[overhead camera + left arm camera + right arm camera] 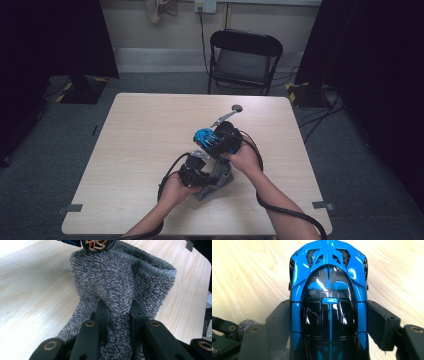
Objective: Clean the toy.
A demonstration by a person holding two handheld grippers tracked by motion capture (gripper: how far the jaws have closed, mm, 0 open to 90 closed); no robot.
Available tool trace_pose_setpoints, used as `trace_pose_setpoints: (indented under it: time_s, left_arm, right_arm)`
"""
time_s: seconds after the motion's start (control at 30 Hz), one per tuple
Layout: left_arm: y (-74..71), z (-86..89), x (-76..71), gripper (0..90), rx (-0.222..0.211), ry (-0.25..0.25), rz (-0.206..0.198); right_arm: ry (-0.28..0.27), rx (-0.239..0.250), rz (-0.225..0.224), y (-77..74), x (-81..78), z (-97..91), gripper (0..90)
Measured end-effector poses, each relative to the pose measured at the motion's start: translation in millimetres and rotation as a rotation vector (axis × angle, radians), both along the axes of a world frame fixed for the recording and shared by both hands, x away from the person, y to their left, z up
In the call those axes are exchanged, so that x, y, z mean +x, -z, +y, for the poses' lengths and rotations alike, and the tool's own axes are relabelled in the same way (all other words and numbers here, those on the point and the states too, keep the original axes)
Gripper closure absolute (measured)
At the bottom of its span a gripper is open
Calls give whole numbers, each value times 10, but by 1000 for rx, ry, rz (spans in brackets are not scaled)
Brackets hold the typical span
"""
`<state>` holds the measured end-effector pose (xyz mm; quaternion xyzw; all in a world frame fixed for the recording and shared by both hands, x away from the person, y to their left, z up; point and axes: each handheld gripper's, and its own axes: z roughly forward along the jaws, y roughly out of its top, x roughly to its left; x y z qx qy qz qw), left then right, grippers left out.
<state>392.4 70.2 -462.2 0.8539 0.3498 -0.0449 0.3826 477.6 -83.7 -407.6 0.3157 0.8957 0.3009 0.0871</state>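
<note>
Most of the tabletop (140, 130) lies bare, giving open passage on the left side and along the far edge. Near the middle, a metal spoon (226, 116) lies just beyond the blue toy car (204, 135). The grey knitted pouch (216, 181) blocks the near centre.

A: Where is the toy car (328, 305) relative to the sock (216, 181)?
B: Just behind it, toward the chair (243, 60).
A: And the spoon (226, 116)?
B: On the table (140, 140), farther behind the sock, nearer the chair.
</note>
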Motion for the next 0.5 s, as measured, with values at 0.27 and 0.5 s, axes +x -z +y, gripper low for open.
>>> trace_pose_setpoints:
  time_s: [0.27, 0.5]
  left_arm:
    - [-54, 298, 129, 742, 43, -95, -25]
    - [-127, 639, 307, 742, 77, -228, -61]
  right_arm:
    - [3, 0, -6, -39, -28, -109, 285]
    - [-16, 7, -12, -69, -92, -158, 286]
